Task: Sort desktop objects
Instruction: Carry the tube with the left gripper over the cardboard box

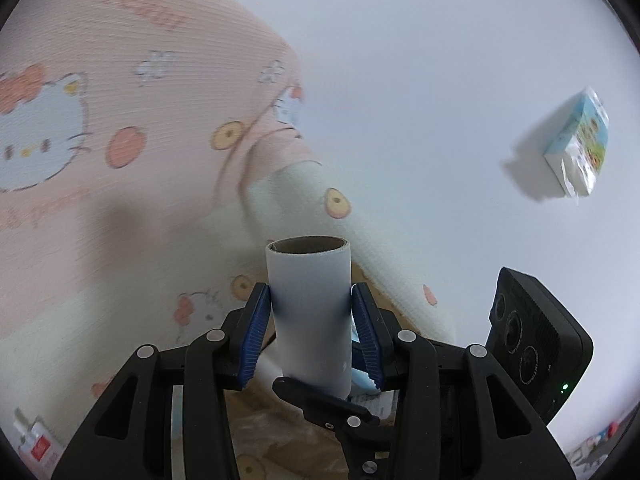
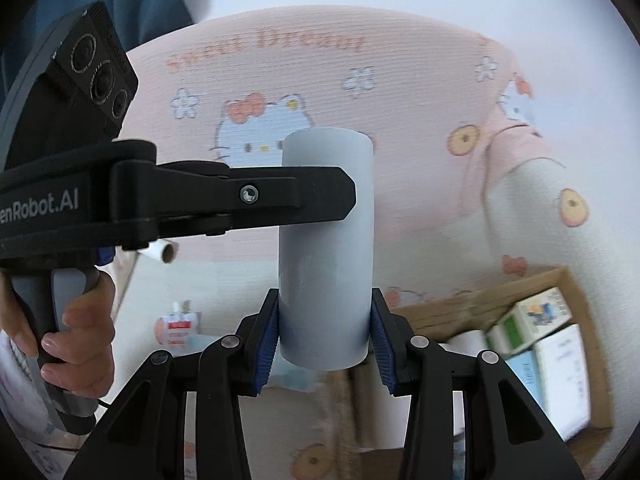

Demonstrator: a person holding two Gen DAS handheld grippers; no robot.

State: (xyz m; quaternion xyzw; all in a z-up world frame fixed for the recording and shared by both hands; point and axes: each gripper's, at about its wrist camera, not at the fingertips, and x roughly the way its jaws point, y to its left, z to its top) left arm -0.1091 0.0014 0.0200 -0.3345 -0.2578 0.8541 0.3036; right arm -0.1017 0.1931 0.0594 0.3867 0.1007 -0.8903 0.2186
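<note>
My left gripper (image 1: 311, 330) has its blue fingers (image 1: 254, 332) clamped on a pale roll with a cardboard core (image 1: 309, 304) — it stands upright between the pads, open end up. My right gripper (image 2: 325, 342) grips a second pale roll (image 2: 327, 248) the same way, pads pressed to its sides. In the right wrist view my left hand (image 2: 78, 328) holds its handle just beside this roll, one black finger crossing in front of it. Beyond lies a pink cat-print blanket (image 2: 400, 92). At lower right sits a cardboard box (image 2: 576, 280) with small cartons inside. A third small roll (image 2: 162, 251) and a pouch (image 2: 178, 326) rest farther left. Farthest off — in the left view — a tissue pack (image 1: 580, 148) lies on the white worktop (image 1: 420, 80).
</note>
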